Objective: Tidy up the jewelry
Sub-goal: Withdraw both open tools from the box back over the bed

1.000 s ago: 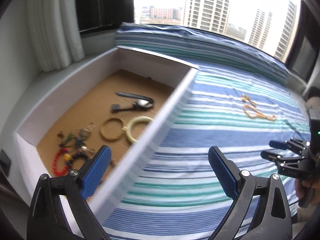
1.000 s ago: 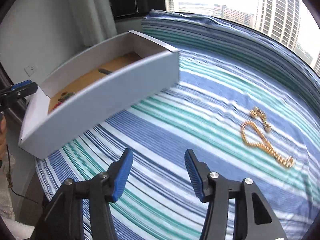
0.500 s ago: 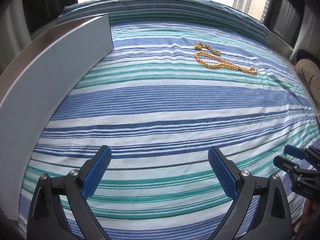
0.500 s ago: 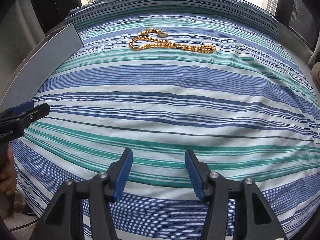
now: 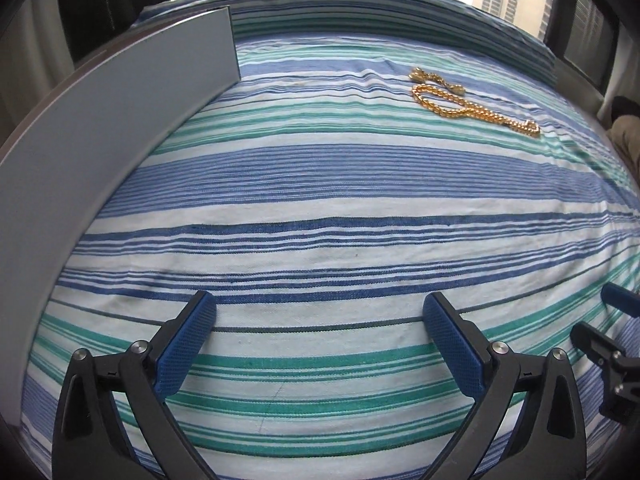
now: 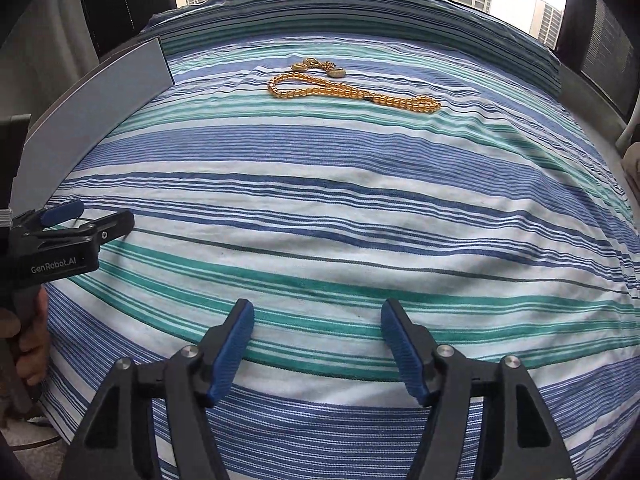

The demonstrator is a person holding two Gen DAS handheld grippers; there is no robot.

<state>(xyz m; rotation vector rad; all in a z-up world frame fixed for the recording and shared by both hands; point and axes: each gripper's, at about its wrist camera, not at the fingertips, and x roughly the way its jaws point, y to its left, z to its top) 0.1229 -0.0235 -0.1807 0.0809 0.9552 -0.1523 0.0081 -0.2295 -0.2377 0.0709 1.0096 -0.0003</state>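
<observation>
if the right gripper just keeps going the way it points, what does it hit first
Most likely bare striped bedsheet. The right gripper, its jaws opening with nothing between them, angles down at the cloth; the gold bead necklace lies farther up the bed, probably beyond that line.

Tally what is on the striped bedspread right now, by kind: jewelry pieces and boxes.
Gold bead strand: 1
Small gold chain with two round ends: 1
White box: 1
Total: 3
</observation>
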